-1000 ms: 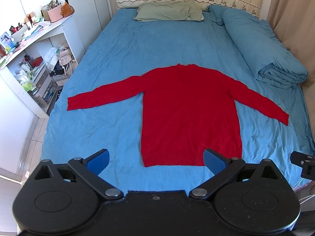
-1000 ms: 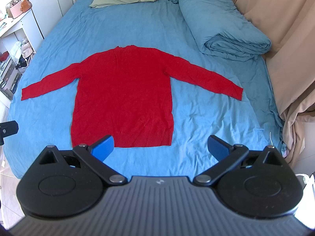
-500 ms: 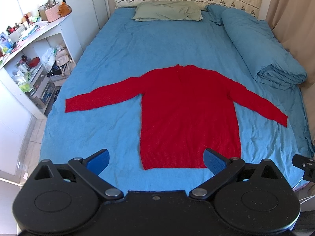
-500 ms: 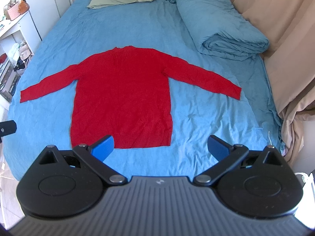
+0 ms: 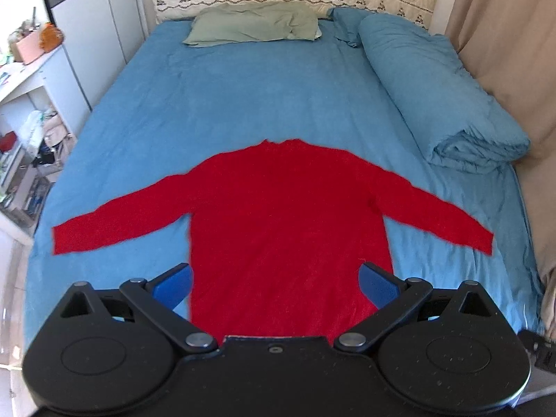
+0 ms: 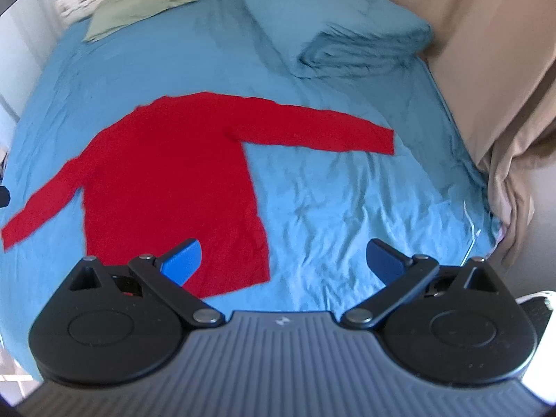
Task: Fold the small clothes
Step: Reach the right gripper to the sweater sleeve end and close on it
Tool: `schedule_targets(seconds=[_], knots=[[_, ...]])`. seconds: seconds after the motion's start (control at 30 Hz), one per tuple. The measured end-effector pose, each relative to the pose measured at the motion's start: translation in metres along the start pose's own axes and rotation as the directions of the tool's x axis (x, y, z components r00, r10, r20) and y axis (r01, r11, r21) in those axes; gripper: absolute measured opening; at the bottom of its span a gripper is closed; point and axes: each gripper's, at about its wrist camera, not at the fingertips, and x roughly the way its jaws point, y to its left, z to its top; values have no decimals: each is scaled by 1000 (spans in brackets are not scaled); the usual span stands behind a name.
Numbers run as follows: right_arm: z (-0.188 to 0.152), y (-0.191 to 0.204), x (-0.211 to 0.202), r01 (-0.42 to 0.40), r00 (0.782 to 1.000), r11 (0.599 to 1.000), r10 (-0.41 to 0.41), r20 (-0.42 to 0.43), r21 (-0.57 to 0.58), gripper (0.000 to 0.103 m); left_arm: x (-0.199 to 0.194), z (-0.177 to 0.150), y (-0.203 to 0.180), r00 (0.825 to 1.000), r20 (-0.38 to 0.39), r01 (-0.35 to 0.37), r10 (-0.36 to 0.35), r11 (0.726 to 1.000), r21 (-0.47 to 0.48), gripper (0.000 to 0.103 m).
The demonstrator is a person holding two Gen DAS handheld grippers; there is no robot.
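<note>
Bed: blue sheet; it carries the garment.
Red sweater: lies flat on the bed, both sleeves spread out, hem toward the camera.
Left hand-held gripper: fingers wide apart, empty, above the hem.
Right hand-held gripper: fingers wide apart, empty, beside the hem's right corner.
Advice: probably start with a sleeve; pinch only the cuff, not the sheet, and lay it straight across the chest.

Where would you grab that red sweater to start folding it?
Probably at a sleeve cuff. The red sweater lies flat on the bed, both sleeves spread wide, so come from the outer side, pinch the cuff's free edge and draw it across the body.
</note>
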Motion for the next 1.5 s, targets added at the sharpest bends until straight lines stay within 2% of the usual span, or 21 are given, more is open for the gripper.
schedule_targets(seconds=[0.1, 0.27, 0.43, 0.57, 0.73, 0.8, 1.0, 1.23, 1.33, 1.43, 1.47, 1.5], knots=[[24, -26, 48, -4, 1000, 998, 6, -31, 62, 103, 46, 25, -23, 1000, -12, -22, 22, 1000, -4, 103], [70, -69, 156, 18, 997, 990, -8, -72, 138, 103, 141, 66, -61, 998, -42, -52, 51, 998, -41, 103], [103, -110, 256, 47, 997, 972, -32, -68, 231, 103, 238, 93, -94, 995, -59, -81, 78, 995, -53, 103], [116, -135, 324, 44, 999, 953, -37, -31, 299, 103, 311, 105, -117, 995, -77, -75, 71, 996, -52, 103], [120, -160, 389, 70, 997, 916, -72, -9, 394, 103, 380, 108, -139, 992, -98, -77, 74, 997, -21, 103], [119, -167, 411, 91, 996, 897, -90, -22, 433, 97, 400, 108, -147, 992, -105, -74, 72, 997, -16, 103], [116, -190, 444, 90, 995, 822, -99, -14, 562, 89, 436, 108, -159, 990, -123, -75, 73, 997, -8, 103], [115, -202, 468, 47, 997, 733, -81, 18, 678, 90, 454, 114, -164, 989, -118, -84, 85, 996, 9, 103], [117, -202, 470, 49, 995, 716, -99, 32, 697, 87, 460, 117, -165, 989, -120, -87, 87, 996, 4, 103], [119, -198, 468, 42, 992, 724, -111, 56, 689, 70, 464, 118, -166, 988, -125, -90, 89, 996, -4, 103], [120, -196, 467, 41, 991, 728, -116, 64, 685, 60, 465, 117, -166, 988, -127, -93, 92, 996, -5, 103], [122, -195, 466, 36, 991, 731, -116, 73, 681, 47, 466, 117, -166, 987, -128, -94, 92, 996, -5, 103]])
